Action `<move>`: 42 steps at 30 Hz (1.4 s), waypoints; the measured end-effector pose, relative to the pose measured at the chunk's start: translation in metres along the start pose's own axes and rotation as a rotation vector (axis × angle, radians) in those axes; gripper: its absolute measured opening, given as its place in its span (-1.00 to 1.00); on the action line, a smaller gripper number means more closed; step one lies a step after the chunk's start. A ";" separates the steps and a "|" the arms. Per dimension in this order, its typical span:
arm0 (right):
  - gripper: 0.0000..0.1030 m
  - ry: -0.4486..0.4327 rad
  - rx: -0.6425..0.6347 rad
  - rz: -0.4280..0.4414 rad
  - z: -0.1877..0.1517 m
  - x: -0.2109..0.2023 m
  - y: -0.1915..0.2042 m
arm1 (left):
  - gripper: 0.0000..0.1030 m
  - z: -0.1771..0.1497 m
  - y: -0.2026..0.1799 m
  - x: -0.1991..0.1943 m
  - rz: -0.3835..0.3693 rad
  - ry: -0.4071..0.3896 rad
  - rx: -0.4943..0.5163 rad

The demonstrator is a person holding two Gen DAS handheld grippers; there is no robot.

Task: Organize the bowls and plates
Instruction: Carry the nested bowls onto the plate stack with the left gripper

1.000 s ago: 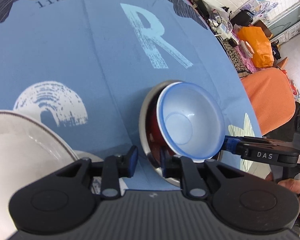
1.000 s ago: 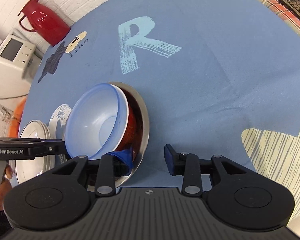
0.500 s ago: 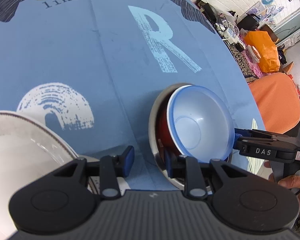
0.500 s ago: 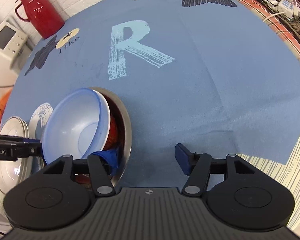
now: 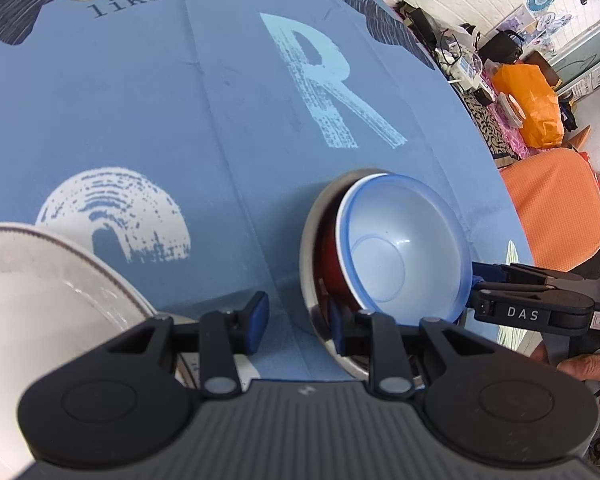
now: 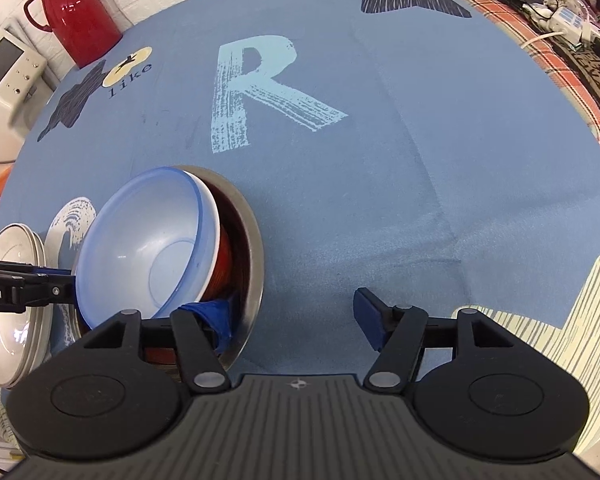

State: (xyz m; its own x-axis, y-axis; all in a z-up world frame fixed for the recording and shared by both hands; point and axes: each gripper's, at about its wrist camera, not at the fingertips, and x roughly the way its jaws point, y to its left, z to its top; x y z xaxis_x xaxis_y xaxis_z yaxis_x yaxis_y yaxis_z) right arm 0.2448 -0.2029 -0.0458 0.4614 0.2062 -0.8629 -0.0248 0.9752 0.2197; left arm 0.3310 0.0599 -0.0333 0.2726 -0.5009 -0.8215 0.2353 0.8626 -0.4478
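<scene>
A pale blue plastic bowl (image 5: pixel 400 252) (image 6: pixel 148 248) leans tilted inside a red bowl (image 5: pixel 330 256) (image 6: pixel 222 264), which sits in a steel bowl (image 5: pixel 312 232) (image 6: pixel 254 264) on the blue tablecloth. My left gripper (image 5: pixel 296 324) is open and straddles the steel bowl's near rim, one finger inside and one outside. From the other side, my right gripper (image 6: pixel 292 320) is wide open; its left finger is inside the steel bowl under the blue bowl's edge and its right finger hangs over bare cloth. A stack of white plates (image 5: pixel 40 300) (image 6: pixel 12 320) lies just left of the bowls.
A red thermos (image 6: pixel 76 12) and a white appliance (image 6: pixel 4 68) stand past the table's far left edge. An orange chair (image 5: pixel 556 208) and clutter sit beyond the right edge. A person's hand (image 5: pixel 588 368) holds the right gripper. The cloth shows a large printed R (image 6: pixel 252 92).
My right gripper's fingers have spread wider apart and let go of the blue bowl's rim. The bowl stack has shifted slightly in both views; the blue bowl stays tilted.
</scene>
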 end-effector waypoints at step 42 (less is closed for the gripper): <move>-1.00 -0.080 -0.162 0.346 0.015 -0.039 0.107 | -1.00 -0.028 0.026 -0.111 0.099 -0.187 -0.057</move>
State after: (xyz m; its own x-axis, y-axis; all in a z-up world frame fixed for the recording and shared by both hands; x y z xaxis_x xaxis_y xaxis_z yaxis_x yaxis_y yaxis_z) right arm 0.2377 -0.1078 0.0179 0.4690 0.5242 -0.7108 -0.3274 0.8507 0.4113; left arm 0.2802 0.1399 0.0367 0.4609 -0.4134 -0.7852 0.1469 0.9082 -0.3919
